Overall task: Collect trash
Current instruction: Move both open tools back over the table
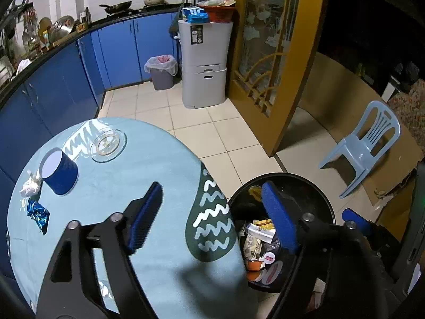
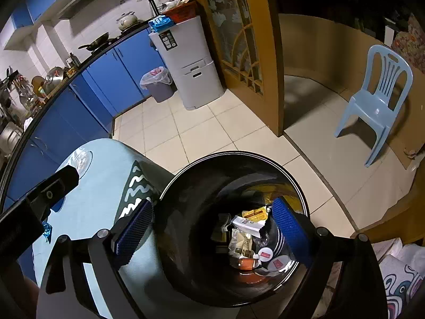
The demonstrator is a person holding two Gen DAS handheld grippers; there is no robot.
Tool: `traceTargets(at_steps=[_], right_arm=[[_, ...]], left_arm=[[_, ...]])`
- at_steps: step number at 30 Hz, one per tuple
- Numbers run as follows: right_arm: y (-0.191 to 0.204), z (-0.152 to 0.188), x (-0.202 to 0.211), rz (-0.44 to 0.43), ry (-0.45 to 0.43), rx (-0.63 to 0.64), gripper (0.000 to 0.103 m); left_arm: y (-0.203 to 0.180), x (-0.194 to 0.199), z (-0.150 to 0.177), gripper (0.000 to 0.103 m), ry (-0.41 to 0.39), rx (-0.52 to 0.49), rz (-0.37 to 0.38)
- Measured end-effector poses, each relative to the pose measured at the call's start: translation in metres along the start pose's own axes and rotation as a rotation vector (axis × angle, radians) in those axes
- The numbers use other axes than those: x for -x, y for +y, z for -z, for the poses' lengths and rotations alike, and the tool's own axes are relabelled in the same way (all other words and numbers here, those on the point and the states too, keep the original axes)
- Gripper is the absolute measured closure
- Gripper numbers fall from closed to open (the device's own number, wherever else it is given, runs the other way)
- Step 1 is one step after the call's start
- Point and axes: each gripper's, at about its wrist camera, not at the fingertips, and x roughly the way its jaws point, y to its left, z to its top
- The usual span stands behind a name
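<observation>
A black trash bin [image 1: 316, 186] stands on the floor beside the round blue table [image 1: 148, 175]; it holds several wrappers and lids. On the table's left lie a crumpled white tissue [image 1: 31, 186] and a shiny blue wrapper [image 1: 38, 214]. My left gripper [image 1: 212, 220] is open and empty, one finger over the table, the other over the bin. My right gripper [image 2: 212, 232] is open and empty, right above the bin [image 2: 202, 180], whose trash [image 2: 249, 236] shows between its fingers. The blue wrapper [image 2: 47, 230] peeks out at the left.
A blue cylindrical tin [image 1: 59, 172] and a glass dish [image 1: 108, 145] stand on the table. A grey bin with a liner [image 1: 161, 72], a grey cabinet [image 1: 204, 61], blue kitchen cupboards [image 1: 119, 50], a yellow door [image 1: 273, 61] and a light blue plastic chair [image 1: 366, 143] surround the tiled floor.
</observation>
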Motion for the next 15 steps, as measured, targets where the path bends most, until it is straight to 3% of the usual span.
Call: traceTargets(at_steps=[2,4,9,15], right_arm=[[0.004,0.0,0.0,-0.003,-0.002,0.006,0.014],[0.011,0.001,0.001,-0.009,-0.007,0.015,0.014],[0.028,0.003,-0.001,-0.026,-0.004,0.036,0.014],[0.053,0.005,-0.006,-0.042,0.015,0.078,0.014]], left_arm=[[0.009,0.003,0.0,0.009,-0.008,0.024,-0.007],[0.015,0.005,0.0,0.006,-0.013,0.046,-0.008],[0.035,0.007,0.002,0.004,-0.001,0.091,-0.002],[0.062,0.012,0.008,0.004,-0.014,0.117,-0.052]])
